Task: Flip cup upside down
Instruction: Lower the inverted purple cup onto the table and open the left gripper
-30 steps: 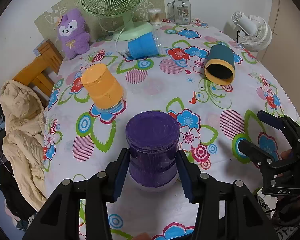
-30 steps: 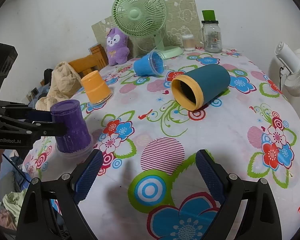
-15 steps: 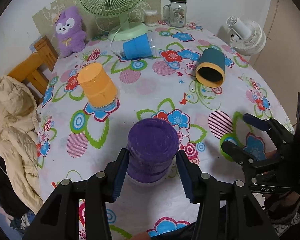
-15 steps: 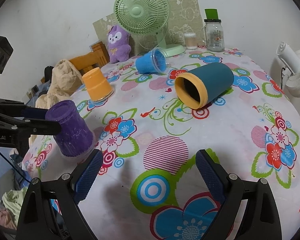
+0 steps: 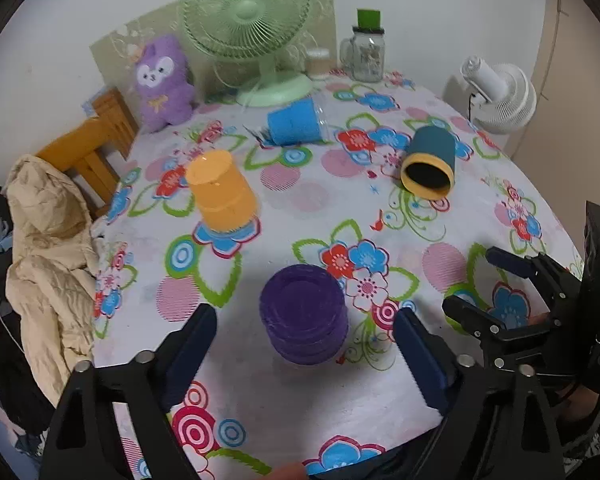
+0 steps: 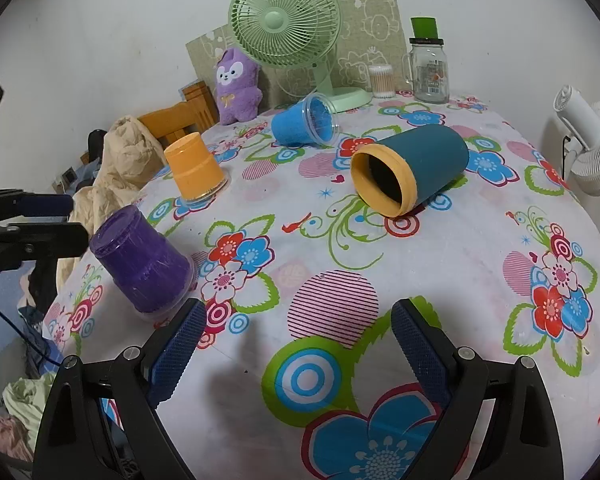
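- The round table [image 5: 308, 400] wears a flowered tablecloth [image 6: 480, 264]; its near edge is cut off by the frame in both views, and its legs are out of sight.
- A beige jacket [image 5: 48, 264] is draped over a wooden chair [image 5: 96, 140] at the table's left side, hiding most of the chair.
- A green desk fan [image 6: 284, 20] stands at the far edge, with a purple plush toy [image 6: 236, 84] beside it; the fan's foot is partly hidden behind the blue cup [image 6: 304, 122], which lies on its side.
- A white fan [image 6: 588, 140] off the right edge is cut by the frame.
- The right gripper [image 6: 296, 344] hovers low over the cloth, fingers spread wide with nothing between them.
- The left gripper [image 5: 304, 356] also stands wide apart, its blue pads on either side of the purple cup and clear of it.
- The teal cup [image 6: 412, 168] with a yellow rim lies on its side, mouth toward the cameras, its inside too dark to read.
- The purple cup [image 5: 304, 316] stands mouth-down on the cloth near the front edge.
- The orange cup [image 5: 222, 192] also stands mouth-down, farther back on the left.
- A glass jar mug [image 6: 430, 72] with a green lid and a small container [image 6: 380, 80] of cotton swabs sit at the back; the mug's label is too small to read.
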The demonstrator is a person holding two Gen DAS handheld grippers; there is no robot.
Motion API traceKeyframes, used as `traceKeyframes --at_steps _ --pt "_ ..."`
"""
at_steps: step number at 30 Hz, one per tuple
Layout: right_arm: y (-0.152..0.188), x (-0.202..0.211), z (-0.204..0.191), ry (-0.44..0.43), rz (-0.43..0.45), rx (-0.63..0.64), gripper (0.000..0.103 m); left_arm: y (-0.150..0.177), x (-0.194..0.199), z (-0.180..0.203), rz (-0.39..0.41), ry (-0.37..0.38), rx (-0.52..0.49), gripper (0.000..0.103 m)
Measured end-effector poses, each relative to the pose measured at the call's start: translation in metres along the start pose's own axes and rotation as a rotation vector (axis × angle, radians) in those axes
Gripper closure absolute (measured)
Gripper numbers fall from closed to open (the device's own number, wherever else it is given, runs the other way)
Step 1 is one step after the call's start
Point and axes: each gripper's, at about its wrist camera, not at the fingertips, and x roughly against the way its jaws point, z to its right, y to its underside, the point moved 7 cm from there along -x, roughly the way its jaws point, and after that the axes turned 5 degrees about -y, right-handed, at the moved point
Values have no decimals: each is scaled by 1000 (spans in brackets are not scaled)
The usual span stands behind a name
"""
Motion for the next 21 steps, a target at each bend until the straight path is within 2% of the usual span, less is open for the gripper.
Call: traceKeyframes --at_steps 6,21 --pt "-4 -1 -6 6 -4 14 8 6 6 -7 78 -43 26 4" --pt "-39 13 -49 35 58 120 8 7 22 -45 256 -90 252 0"
